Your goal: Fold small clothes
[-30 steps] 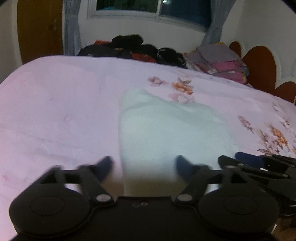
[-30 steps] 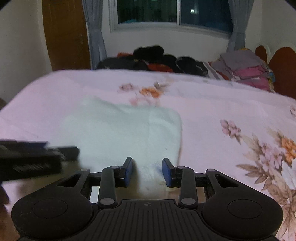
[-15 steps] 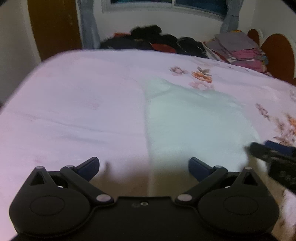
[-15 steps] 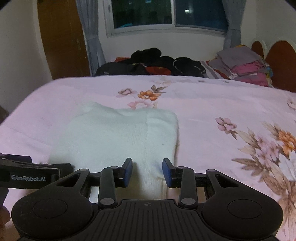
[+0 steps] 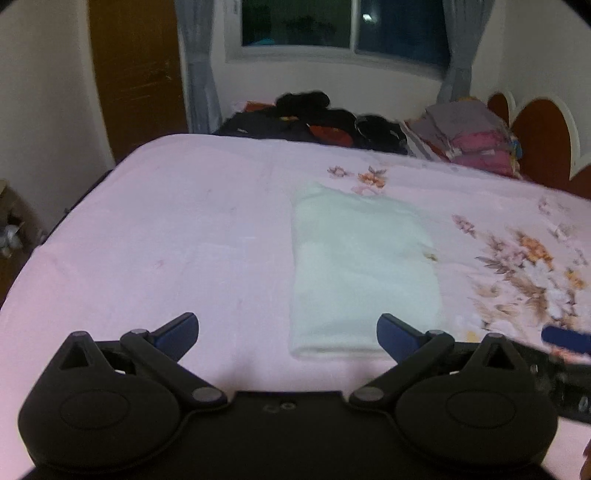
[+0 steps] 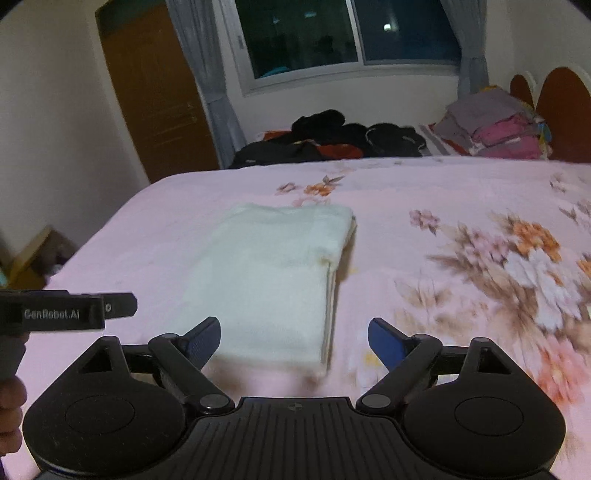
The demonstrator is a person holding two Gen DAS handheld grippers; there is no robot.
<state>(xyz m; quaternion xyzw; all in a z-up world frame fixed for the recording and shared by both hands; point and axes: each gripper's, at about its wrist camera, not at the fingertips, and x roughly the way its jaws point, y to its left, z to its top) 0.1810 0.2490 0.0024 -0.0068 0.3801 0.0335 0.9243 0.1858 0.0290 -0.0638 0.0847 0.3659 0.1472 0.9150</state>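
Note:
A small white garment [image 5: 360, 273] lies folded into a neat rectangle on the pink floral bedsheet [image 5: 184, 236]; it also shows in the right wrist view [image 6: 273, 284]. My left gripper [image 5: 288, 332] is open and empty, held just short of the garment's near edge, slightly to its left. My right gripper [image 6: 294, 338] is open and empty, just short of the garment's near right corner. The left gripper's side [image 6: 66, 312] shows at the left of the right wrist view. The right gripper's blue fingertip [image 5: 565, 339] shows at the right of the left wrist view.
A pile of dark clothes [image 5: 317, 122] lies along the bed's far edge. A stack of folded grey and pink clothes [image 5: 469, 138] sits at the far right by the red headboard [image 5: 543, 147]. A wooden door [image 5: 136, 74] and a window [image 5: 343, 22] stand behind.
Both grippers have pulled back and up from the garment. The right jaws went from narrow over the cloth's near edge to wide open. The left jaws opened wider.

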